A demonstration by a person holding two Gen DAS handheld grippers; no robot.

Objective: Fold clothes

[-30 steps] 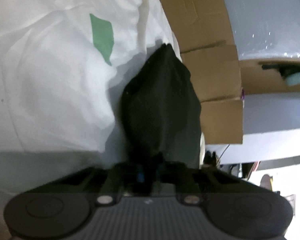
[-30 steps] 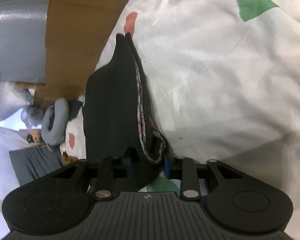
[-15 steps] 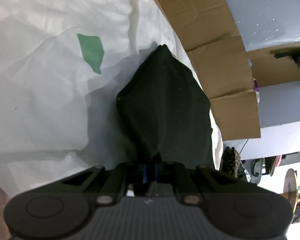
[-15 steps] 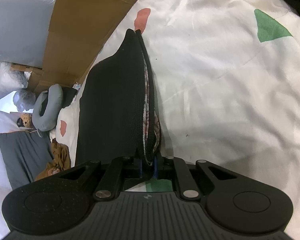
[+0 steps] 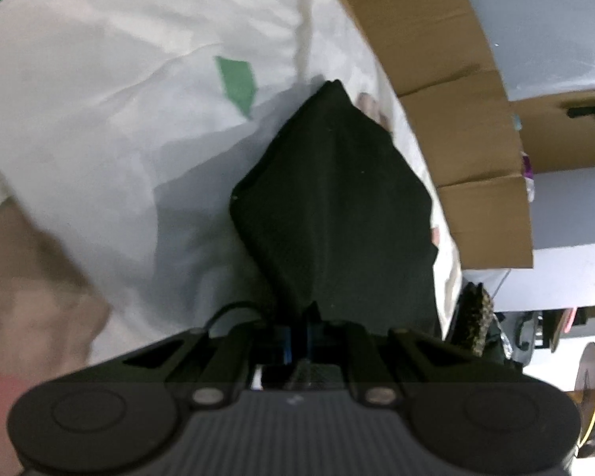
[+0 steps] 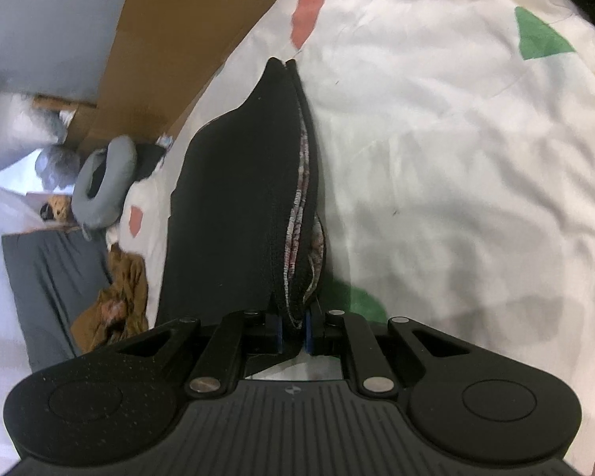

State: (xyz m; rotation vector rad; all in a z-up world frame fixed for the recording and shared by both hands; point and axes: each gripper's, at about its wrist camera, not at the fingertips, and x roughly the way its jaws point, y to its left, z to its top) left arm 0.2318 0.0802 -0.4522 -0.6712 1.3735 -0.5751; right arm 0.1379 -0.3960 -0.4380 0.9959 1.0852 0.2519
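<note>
A black garment (image 5: 337,206) hangs stretched between both grippers above a white bed sheet (image 5: 99,111) with green and red patches. My left gripper (image 5: 296,339) is shut on one end of it; the cloth runs away from the fingers to a far point. In the right wrist view the same black garment (image 6: 234,198) is doubled over, its patterned inner edge showing along the right side. My right gripper (image 6: 293,331) is shut on that end. The fingertips of both grippers are hidden in the fabric.
Brown cardboard (image 5: 436,79) stands along the bed's edge, with a grey wall behind. A grey neck pillow (image 6: 103,186), a brown garment (image 6: 115,305) and a dark grey cloth (image 6: 43,285) lie at the left of the right wrist view. White sheet (image 6: 456,158) spreads to the right.
Both grippers have swung with the black garment held; the bed sheet and cardboard have shifted in both views, and more of the bed's far side shows in the right wrist view.
</note>
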